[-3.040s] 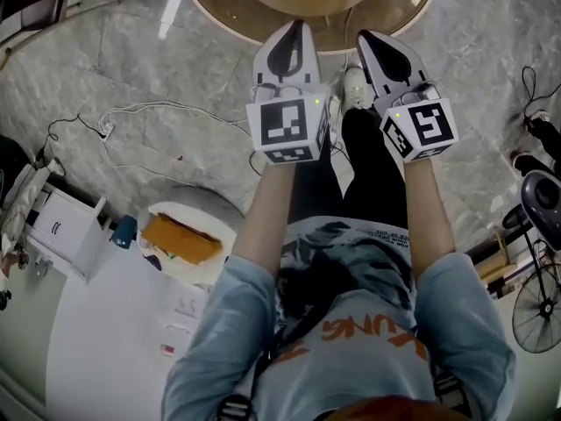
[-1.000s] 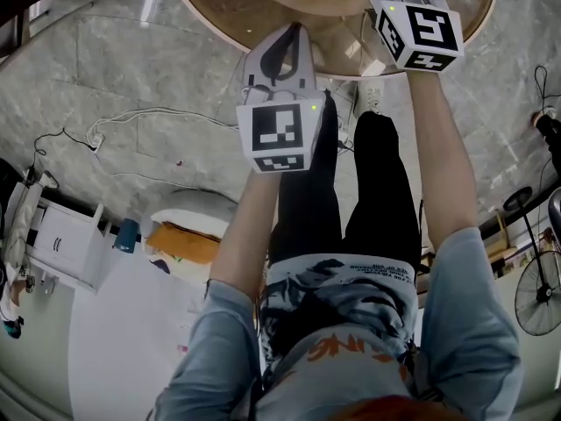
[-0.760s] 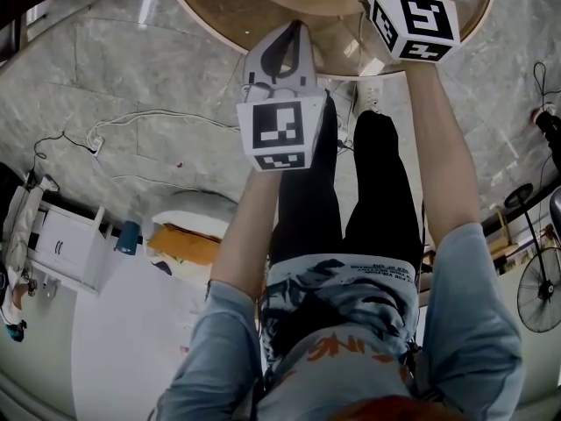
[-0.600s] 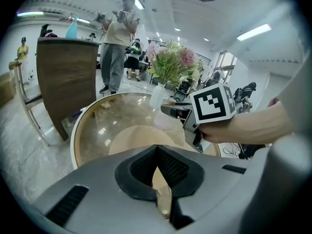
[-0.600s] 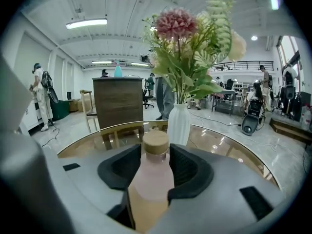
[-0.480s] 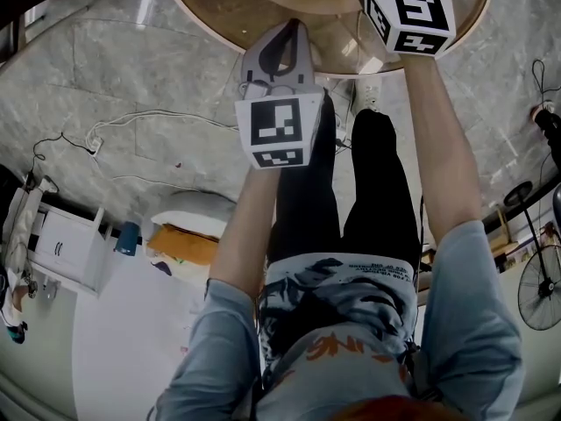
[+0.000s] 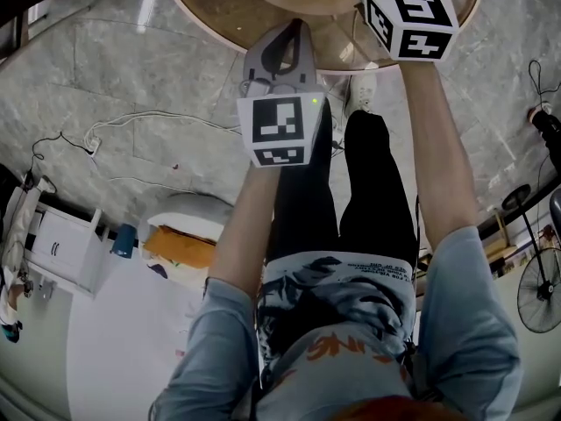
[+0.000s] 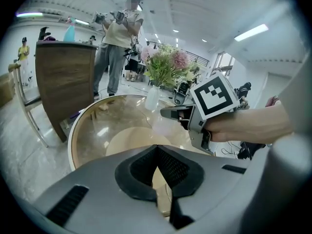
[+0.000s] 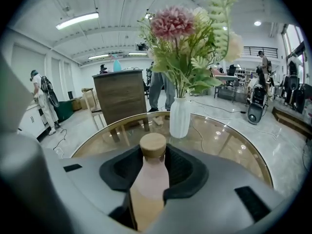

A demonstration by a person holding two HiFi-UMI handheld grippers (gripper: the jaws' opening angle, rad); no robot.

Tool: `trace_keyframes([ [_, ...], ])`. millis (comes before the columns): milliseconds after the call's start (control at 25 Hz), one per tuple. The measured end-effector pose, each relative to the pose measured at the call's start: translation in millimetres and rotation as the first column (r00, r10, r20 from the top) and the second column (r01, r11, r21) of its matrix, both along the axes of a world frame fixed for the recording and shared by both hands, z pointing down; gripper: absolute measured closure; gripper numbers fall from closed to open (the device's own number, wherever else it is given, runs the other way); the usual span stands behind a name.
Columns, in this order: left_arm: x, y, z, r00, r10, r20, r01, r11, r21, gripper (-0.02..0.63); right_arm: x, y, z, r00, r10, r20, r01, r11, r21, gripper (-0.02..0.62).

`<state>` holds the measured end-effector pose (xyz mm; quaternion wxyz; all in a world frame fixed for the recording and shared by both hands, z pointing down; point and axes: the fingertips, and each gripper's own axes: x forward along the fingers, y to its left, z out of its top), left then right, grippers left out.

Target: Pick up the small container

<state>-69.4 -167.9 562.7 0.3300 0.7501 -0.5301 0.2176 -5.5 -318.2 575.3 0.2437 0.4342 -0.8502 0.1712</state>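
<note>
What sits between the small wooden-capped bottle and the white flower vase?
Nothing but bare glass tabletop lies between the bottle and the vase, shown in the right gripper view.

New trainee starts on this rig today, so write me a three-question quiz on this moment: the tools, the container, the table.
1. True or false: the left tool holds the small container.
2. Multiple choice: in the right gripper view, what stands on the glass table behind the small container? A. a white vase of flowers B. a kettle C. a stack of plates
3. Short answer: what closes the top of the small container?

Key
1. False: its jaws are together with nothing between them. The jaws of the right tool are closing with the container between them.
2. A
3. A round, tan, wood-look lid.
</note>
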Motion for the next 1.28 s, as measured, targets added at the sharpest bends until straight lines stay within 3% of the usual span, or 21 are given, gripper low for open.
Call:
trace_keyframes([
  [320, 10, 10, -19, 0.999, -0.043, 0.013, 0.042, 0.998, 0.038, 0.583, 21, 31, -38, 0.999, -0.016, 0.032, 0.015, 0.999, 0.028, 0.442],
  [560, 20, 17, -70, 0.991, -0.134, 0.017, 0.131, 0.984, 0.117, 0.583, 48, 62, -97, 0.996, -0.048, 0.08, 0.044, 0.997, 0.058, 0.442],
  [720, 31, 18, -116, 0.973, -0.231, -0.009, 0.228, 0.955, 0.191, 0.583, 59, 83, -143, 0.986, -0.134, 0.096, 0.127, 0.989, 0.073, 0.442],
  [840, 51, 14, -158, 0.972, -0.231, 0.049, 0.209, 0.937, 0.281, 0.583, 72, 95, -185, 0.978, -0.189, 0.087, 0.18, 0.978, 0.102, 0.442],
  [1000, 86, 16, -215, 0.982, -0.184, 0.052, 0.156, 0.928, 0.34, 0.583, 93, 115, -234, 0.976, -0.195, 0.102, 0.184, 0.977, 0.108, 0.442],
  [1120, 91, 6, -274, 0.981, -0.19, 0.04, 0.157, 0.896, 0.415, 0.583, 102, 116, -278, 0.974, -0.195, 0.119, 0.176, 0.973, 0.15, 0.442],
  [1280, 86, 22, -340, 0.968, -0.248, 0.032, 0.206, 0.865, 0.457, 0.583, 123, 131, -340, 0.974, -0.174, 0.143, 0.147, 0.972, 0.184, 0.442],
])
